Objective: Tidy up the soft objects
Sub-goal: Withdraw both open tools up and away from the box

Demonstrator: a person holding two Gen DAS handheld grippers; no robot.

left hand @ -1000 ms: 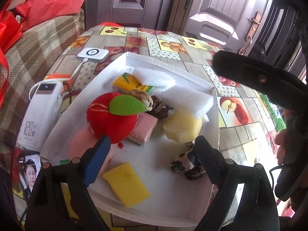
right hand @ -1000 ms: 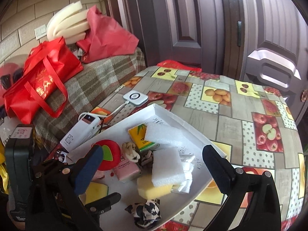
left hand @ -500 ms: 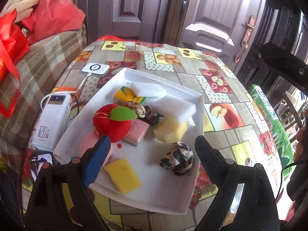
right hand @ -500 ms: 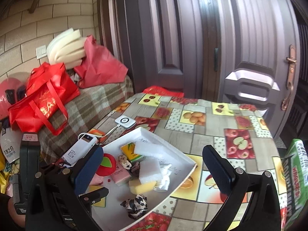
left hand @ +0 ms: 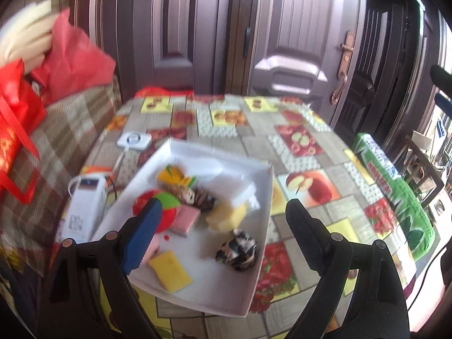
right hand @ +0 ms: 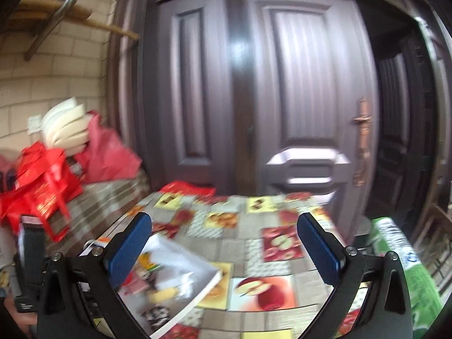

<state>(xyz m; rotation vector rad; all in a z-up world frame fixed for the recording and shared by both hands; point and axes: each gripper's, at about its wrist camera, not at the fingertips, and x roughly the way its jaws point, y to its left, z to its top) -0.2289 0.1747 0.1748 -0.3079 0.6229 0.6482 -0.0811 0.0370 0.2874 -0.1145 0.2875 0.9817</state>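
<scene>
The left gripper [left hand: 223, 231] is held wide open with nothing in it. The right gripper [right hand: 226, 248] is wide open and empty too. Below them, the soft things are kept in a white tray [left hand: 254, 254] on the fruit-print table [left hand: 308, 175]: a yellow sponge [left hand: 171, 271], a red plush apple [left hand: 166, 212], white foam [left hand: 234, 186]. A door [right hand: 305, 84] is seen behind.

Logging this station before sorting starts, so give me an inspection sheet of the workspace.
Surface: table under fruit-print cloth.
Job's things: white tray holds red plush apple, yellow sponge, white foam, patterned cloth ball.
Clutter: power bank, green package.
Grippers: left gripper and right gripper open, empty.
Cables: white cable from white puck.
Surroundings: doors, red bags.
</scene>
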